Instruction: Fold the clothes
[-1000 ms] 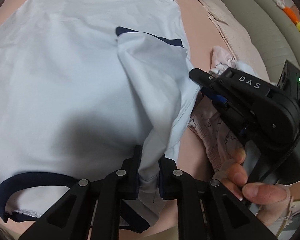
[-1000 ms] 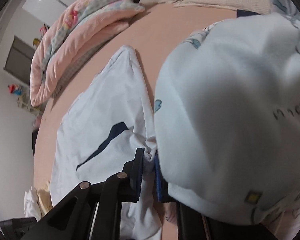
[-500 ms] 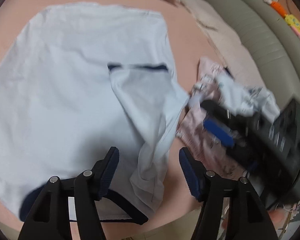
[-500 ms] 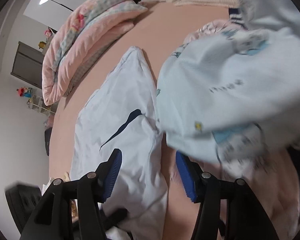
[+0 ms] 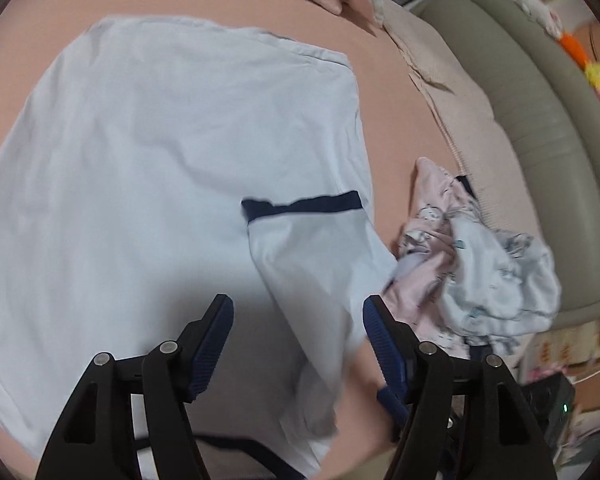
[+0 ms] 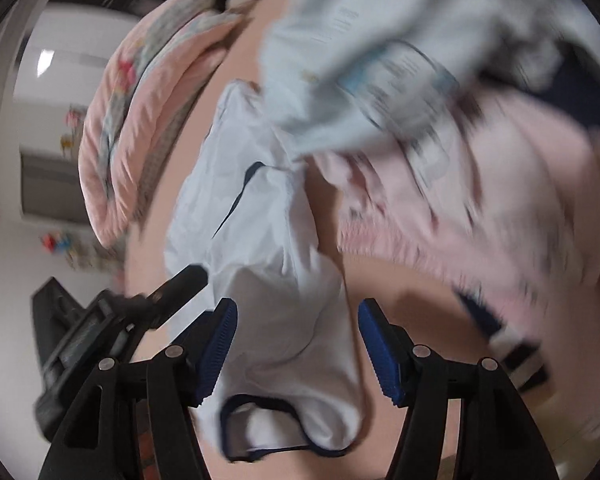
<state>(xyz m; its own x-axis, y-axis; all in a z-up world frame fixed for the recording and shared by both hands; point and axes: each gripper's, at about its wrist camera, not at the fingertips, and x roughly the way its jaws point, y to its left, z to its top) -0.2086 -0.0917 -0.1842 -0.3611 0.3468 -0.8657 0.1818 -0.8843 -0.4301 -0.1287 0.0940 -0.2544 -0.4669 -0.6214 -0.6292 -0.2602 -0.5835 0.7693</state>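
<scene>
shirt (image 5: 160,168) flat, sleeve folded in; no legible writing; both hand-held grippers opening, empty.

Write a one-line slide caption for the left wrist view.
Left gripper opening above a pale blue T-shirt, its navy-trimmed sleeve folded inward, on a pink bed.

shirt (image 5: 172,168) flat on bed (image 5: 392,92), clothes pile (image 5: 480,272) seemingly touching its right
</scene>
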